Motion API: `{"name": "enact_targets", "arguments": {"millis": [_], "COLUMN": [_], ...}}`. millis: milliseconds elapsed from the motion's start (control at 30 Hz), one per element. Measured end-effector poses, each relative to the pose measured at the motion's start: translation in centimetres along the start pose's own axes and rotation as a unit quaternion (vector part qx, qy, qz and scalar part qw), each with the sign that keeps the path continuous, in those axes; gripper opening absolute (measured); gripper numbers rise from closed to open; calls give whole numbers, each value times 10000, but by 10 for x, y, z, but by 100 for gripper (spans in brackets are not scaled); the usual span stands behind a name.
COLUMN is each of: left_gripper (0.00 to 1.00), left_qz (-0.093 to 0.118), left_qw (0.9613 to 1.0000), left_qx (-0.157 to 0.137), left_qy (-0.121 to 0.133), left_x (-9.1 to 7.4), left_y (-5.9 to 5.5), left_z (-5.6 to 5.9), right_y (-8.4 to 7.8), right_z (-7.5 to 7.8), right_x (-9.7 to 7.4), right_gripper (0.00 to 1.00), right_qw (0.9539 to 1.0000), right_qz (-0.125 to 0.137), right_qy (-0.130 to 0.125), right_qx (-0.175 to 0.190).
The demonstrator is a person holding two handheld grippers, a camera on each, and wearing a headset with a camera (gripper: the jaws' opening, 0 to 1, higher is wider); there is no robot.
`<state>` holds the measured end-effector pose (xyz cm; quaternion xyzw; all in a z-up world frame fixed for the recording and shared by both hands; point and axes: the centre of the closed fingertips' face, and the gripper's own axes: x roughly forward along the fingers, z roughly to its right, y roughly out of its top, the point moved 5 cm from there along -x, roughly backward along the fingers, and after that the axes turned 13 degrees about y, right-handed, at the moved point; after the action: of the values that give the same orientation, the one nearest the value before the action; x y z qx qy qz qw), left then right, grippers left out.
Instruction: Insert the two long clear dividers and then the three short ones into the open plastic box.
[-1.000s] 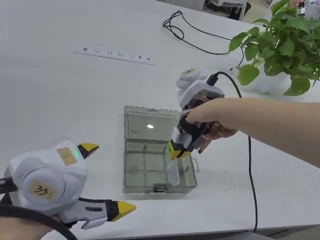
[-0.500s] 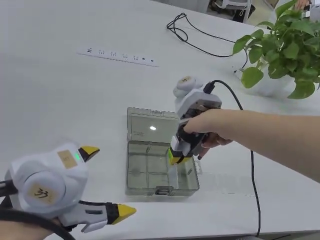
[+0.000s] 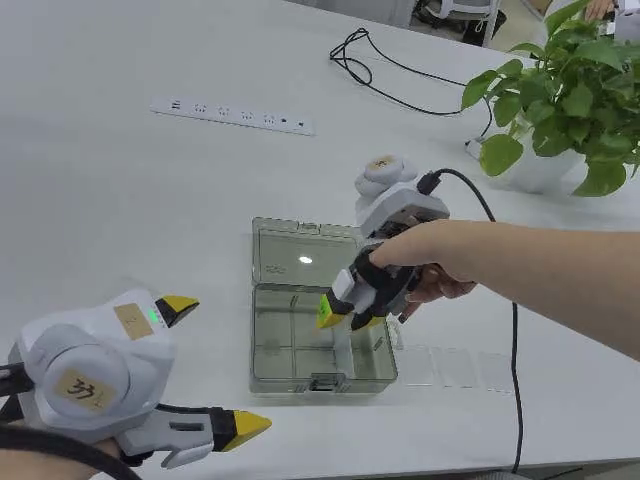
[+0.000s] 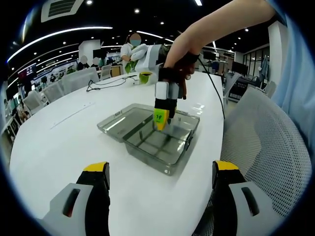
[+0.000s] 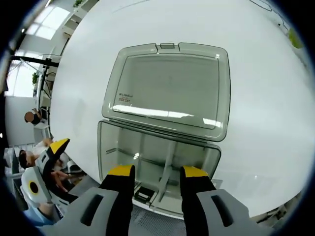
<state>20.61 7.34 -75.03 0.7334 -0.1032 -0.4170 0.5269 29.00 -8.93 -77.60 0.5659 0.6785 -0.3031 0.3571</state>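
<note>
Closest to me, the left gripper [image 3: 212, 362] hangs low over the white table [image 3: 120, 200], its yellow-tipped jaws spread wide and holding nothing. Just beyond it sits the open plastic box [image 3: 300, 384], smoky clear, its lid laid flat behind it. Some clear dividers [image 5: 166, 169] stand upright inside, forming a grid, though I cannot count them. The right gripper [image 3: 347, 318] is poised right above the box's right half, jaws parted a little with nothing pinched between them. On the table just right of the box lie a few loose clear pieces [image 3: 455, 367], flat and side by side. I'd judge these thin, light, fairly stiff and slick, and awkward to lift while they lie flat. One wants taking by a long edge near its middle, so it hangs square for the slots, and gripping gently. Farther off are a power strip [image 3: 232, 115], a black cable [image 3: 400, 75] and a potted plant [image 3: 560, 90].
</note>
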Motion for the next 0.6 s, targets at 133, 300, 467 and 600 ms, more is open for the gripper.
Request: {"name": "enact_targets", "arguments": {"millis": [133, 300, 467, 600], "left_gripper": [87, 87, 87, 88], "left_qz": [0, -5, -10, -18], "left_qw": [10000, 10000, 10000, 10000], "left_qx": [-3, 11, 21, 35], "left_qy": [-9, -12, 6, 15], "left_x": [0, 0, 0, -2], "left_y": [0, 1, 1, 2], "left_z": [2, 2, 1, 0], "right_y": [3, 3, 4, 4], "right_z": [2, 0, -8, -12], "right_x": [0, 1, 3, 4], "right_gripper": [55, 64, 75, 82], "right_qw": [9999, 9996, 9987, 9976], "right_qz": [141, 193, 302, 367], "right_qy": [-6, 94, 291, 370], "right_qx": [-76, -185, -297, -458]}}
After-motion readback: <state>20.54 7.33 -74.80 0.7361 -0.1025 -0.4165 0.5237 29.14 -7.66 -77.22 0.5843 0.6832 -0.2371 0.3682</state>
